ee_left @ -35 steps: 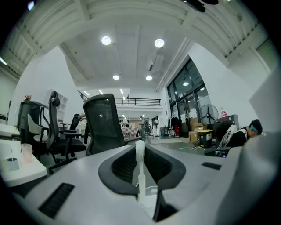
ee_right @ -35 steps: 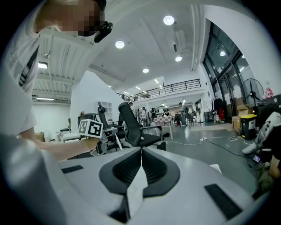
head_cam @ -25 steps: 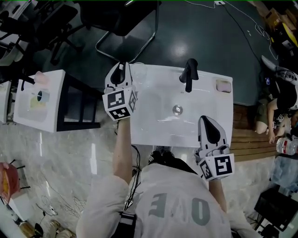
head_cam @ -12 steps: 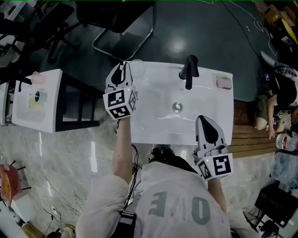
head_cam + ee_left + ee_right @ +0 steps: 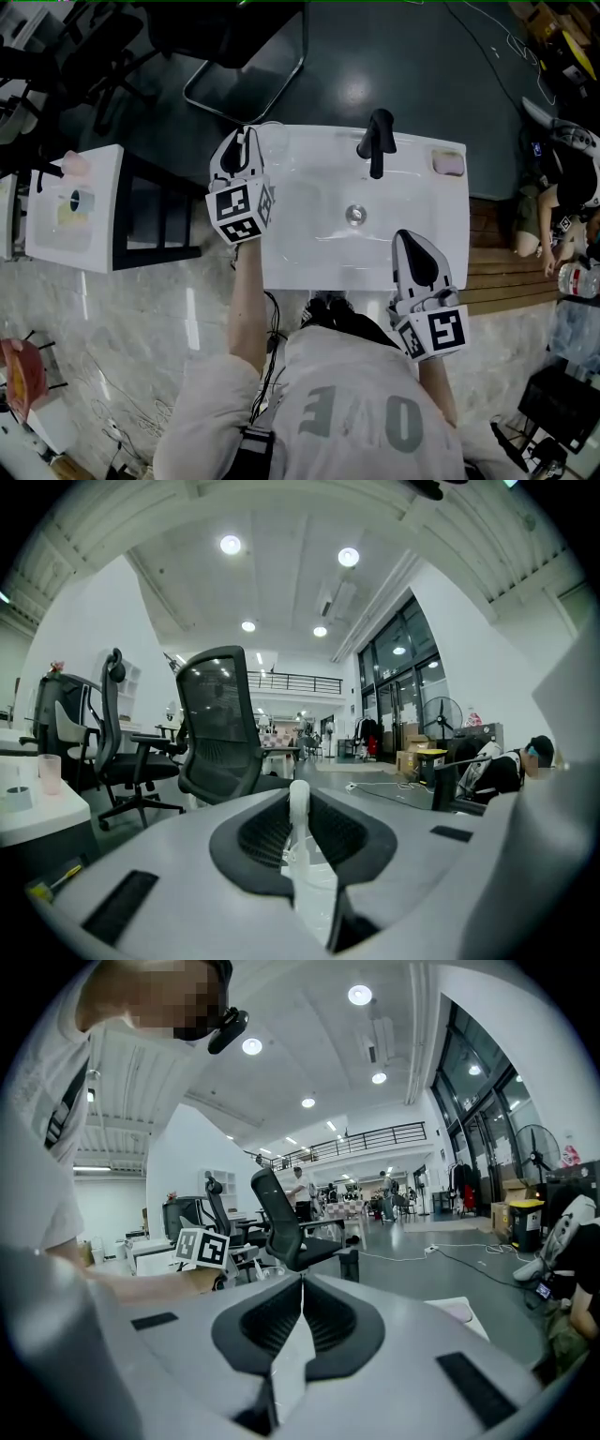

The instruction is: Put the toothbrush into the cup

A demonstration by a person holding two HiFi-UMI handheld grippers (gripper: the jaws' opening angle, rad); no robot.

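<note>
- Two grippers are over one white sink point(image 5: 319, 253); I record the items left to right.
- A white side table point(image 5: 94, 244) stands at the far left, apart from the sink, with a dark open rack between them.
- A black office chair point(image 5: 225, 28) stands on the dark floor beyond the sink's far left corner.
- The left gripper point(image 5: 246, 134) is over the sink's far left corner, tips pointing away from me. In the left gripper view I read its jaws as clamped on a white toothbrush point(image 5: 298, 829).
- The toothbrush stands upright between the pads. Its rounded end just clears the jaw tips.
- A clear cup point(image 5: 274, 138) shows faintly in the head view, on the sink's far left rim just right of the left gripper's tips. I cannot tell whether the brush reaches into it.
- A black faucet point(image 5: 375, 142) stands at the middle of the far rim, with the drain point(image 5: 355, 215) nearer to me in the basin.
- The right gripper point(image 5: 410, 236) is over the sink's near right edge. In the right gripper view its jaws are pressed together with nothing between them.
- A pink soap bar point(image 5: 449, 164) lies on the far right corner of the sink, well apart from both grippers.
</note>
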